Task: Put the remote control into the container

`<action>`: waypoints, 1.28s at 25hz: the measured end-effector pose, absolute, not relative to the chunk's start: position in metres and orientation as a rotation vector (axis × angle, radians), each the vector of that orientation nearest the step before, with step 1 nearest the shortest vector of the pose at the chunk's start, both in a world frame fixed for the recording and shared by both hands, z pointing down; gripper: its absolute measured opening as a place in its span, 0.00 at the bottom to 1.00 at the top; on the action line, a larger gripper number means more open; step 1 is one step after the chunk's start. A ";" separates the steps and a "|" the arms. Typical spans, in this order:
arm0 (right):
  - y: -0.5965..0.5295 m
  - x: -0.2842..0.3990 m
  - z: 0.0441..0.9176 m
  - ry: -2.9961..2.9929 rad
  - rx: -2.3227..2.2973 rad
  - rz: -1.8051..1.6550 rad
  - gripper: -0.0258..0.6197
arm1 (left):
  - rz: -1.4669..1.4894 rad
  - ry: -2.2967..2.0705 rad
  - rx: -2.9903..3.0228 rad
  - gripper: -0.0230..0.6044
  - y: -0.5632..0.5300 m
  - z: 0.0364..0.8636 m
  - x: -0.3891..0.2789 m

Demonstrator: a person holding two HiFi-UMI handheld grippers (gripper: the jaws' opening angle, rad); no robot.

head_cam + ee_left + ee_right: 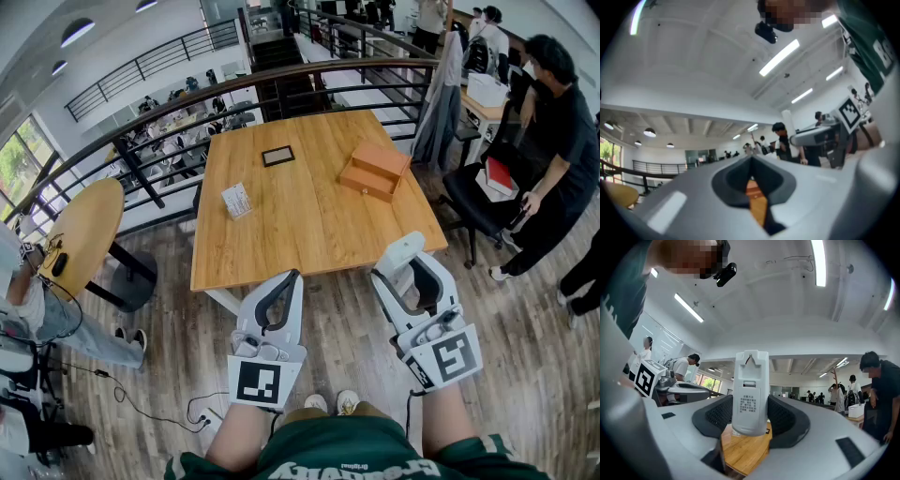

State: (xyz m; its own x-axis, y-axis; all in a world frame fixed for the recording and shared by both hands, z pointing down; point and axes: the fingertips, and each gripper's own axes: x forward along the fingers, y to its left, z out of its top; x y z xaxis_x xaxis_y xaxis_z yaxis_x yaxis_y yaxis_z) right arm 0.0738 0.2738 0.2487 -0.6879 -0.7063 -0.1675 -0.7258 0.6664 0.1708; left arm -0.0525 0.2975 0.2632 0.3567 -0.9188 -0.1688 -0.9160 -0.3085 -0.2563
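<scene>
From the head view, a square light wooden table (300, 220) stands on a grey-brown plank floor (525, 375) beside a dark metal railing (141, 122). On the table are an orange-brown wooden box container (375, 170) toward the far right, a small black-framed rectangular plate (277, 156) at the far middle, and a small white block (236, 200) nearer the left edge, all well apart. What lies in the container cannot be made out from here. Both tools are held above the floor, short of the table's near edge. The left hand-held gripper (292, 276) has its jaws drawn together. The right hand-held gripper (411, 272) carries a white plastic remote control (405, 247) that juts past its tips, well apart from the container. The left gripper view, tilted up toward the ceiling lights, adds what the head view cannot. The left hand-held gripper (751, 161) is clenched on nothing, with only a thin sliver of wood colour showing through the slit between its dark pads. The right tool's marker cube (851, 110) shows at that view's right edge. The right gripper view shows the grip itself. The right hand-held gripper (750, 416) is clamped on the remote control (750, 380), which stands upright between the ribbed dark pads with its back panel facing the camera. A corner of the table (743, 453) shows below it. The container appears in neither gripper view.
</scene>
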 end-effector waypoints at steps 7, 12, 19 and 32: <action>0.279 0.078 0.252 2.793 -1.203 0.355 0.42 | -0.014 1.636 -2.311 0.04 0.302 0.266 -0.053; 0.278 0.078 0.248 2.778 -1.179 0.365 0.42 | -0.046 1.638 -2.319 0.04 0.298 0.271 -0.051; 0.262 0.083 0.266 2.806 -1.201 0.344 0.42 | -0.060 1.686 -2.360 0.04 0.280 0.291 -0.050; 0.248 0.114 0.270 2.797 -1.180 0.277 0.42 | -0.060 1.724 -2.328 0.04 0.272 0.279 -0.025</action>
